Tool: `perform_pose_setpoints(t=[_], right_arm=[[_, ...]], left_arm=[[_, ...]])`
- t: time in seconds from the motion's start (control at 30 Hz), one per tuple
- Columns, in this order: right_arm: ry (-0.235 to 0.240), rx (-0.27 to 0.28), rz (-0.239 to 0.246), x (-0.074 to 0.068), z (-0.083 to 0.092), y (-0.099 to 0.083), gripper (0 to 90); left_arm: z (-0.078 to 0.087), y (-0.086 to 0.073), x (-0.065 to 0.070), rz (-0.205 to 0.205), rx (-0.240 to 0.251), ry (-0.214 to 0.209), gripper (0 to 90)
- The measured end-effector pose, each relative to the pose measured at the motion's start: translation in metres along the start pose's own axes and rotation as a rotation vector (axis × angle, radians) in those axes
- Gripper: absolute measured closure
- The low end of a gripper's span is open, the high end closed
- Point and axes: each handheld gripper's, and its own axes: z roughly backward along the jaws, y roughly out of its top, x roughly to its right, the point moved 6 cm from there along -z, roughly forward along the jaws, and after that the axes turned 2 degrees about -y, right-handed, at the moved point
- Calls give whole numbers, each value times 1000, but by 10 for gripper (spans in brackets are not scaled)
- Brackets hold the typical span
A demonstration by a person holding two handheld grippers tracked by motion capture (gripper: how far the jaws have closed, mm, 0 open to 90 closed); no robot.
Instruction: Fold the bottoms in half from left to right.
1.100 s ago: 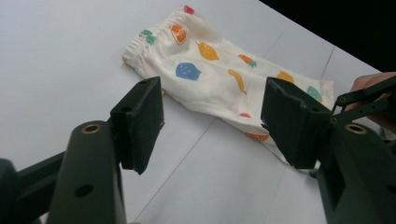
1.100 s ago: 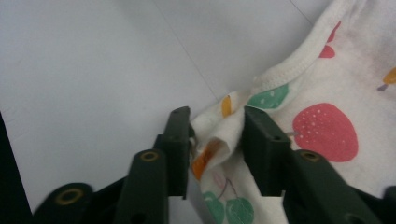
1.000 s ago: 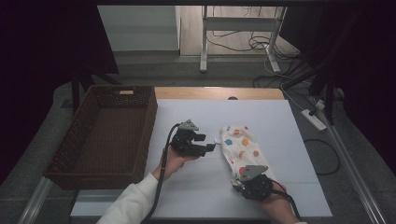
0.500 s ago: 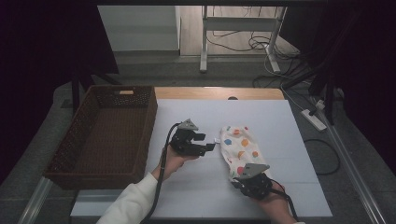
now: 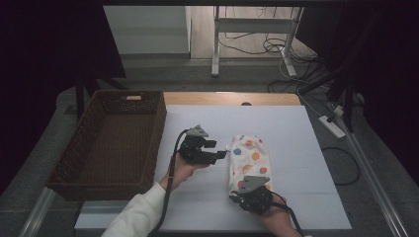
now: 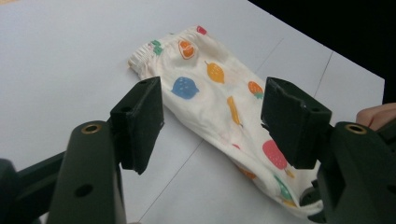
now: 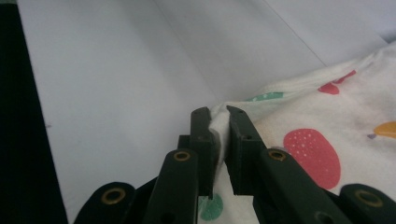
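the right gripper is pinching the near end of the spotty cloth lying on the white desk, its fingers having just been closing on it, so it is best lifting slowly while the left gripper is waiting wide beside it.

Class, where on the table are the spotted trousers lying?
In the high view the spotted trousers lie right of centre on the white table, between the left gripper and right gripper.
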Motion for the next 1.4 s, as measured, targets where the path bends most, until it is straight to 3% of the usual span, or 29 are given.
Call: perform_pose_setpoints(t=[0.57,1.07,1.27,1.33,1.4], right_arm=[[45,11,13,-17,-10,10,816],[124,-9,60,-43,-11,14,815],[123,-16,80,-48,-8,13,813],[127,-10,77,-48,-8,12,774],[125,-3,75,-48,-5,13,645]], left_arm=[[4,0,-1,5,7,-1,383],[5,-1,-1,8,6,-6,381],[6,-1,-2,9,5,-5,381],[5,-1,-2,8,5,-6,381],[5,-1,-2,8,5,-7,381]])
